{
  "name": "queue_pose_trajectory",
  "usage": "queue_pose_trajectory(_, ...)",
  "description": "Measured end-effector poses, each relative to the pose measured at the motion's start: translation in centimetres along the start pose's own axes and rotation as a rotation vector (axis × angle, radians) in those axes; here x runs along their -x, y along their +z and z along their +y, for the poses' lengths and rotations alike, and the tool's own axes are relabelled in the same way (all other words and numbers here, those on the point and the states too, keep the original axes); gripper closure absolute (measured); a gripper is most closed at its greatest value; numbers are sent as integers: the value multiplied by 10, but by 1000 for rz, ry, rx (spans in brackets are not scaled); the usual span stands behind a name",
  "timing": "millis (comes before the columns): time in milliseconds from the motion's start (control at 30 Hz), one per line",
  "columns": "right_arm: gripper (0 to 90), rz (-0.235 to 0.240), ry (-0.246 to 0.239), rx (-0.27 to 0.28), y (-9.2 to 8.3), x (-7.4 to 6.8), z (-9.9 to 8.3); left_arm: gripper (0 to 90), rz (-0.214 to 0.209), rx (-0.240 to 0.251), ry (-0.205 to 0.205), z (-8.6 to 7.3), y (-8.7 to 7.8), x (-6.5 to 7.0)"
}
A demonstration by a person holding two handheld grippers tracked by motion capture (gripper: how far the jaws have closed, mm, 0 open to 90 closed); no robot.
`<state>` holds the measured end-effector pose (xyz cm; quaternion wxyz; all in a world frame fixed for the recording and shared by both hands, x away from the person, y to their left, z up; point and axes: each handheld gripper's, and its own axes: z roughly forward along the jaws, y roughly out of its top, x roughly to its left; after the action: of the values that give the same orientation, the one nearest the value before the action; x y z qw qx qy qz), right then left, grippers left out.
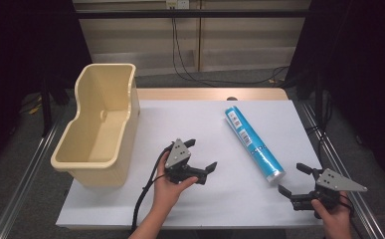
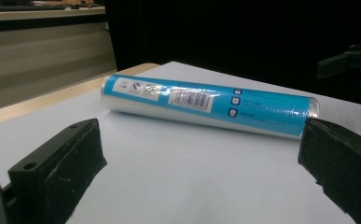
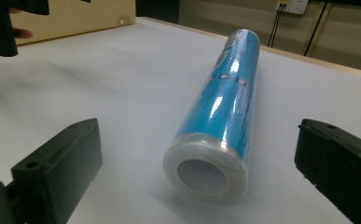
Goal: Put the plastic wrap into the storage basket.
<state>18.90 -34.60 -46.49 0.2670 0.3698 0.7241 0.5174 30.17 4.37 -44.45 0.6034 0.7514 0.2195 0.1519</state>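
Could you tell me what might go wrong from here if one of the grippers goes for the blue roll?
1. The blue roll lies on its side on the smooth white table top, so a nudge from one jaw could send it rolling.
2. Its glossy wrap may slip in a pinch.
3. The left gripper and right gripper, both open, flank the roll; closing in together, they might collide.

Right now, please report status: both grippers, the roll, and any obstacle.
Left gripper open, right gripper open, both empty. Blue plastic-wrapped roll lying flat on white table sheet, untouched. Cream plastic bin far left, nothing blocking.
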Motion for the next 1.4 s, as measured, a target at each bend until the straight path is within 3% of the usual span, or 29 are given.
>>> queue_pose_trajectory(133,3,-2,0,-1,0,1,0,0,14,-30,1,6,17,2)
queue_pose_trajectory(333,3,4,-3,-1,1,0,0,0,7,-35,-9,13,37,5)
queue_pose_trajectory(733,3,-1,-3,-5,1,0,-1,0,24,-101,-22,31,92,18)
queue_pose_trajectory(867,3,0,-3,-9,1,0,-1,0,31,-104,-16,32,101,18)
queue_pose_trajectory(1100,3,2,-1,-8,1,0,-1,24,43,-110,-45,26,120,18)
queue_pose_trajectory(1267,3,1,-4,-3,1,1,-1,34,42,-134,-25,26,128,21)
queue_pose_trajectory(1400,3,0,-3,-6,1,2,-2,34,39,-125,-23,30,135,24)
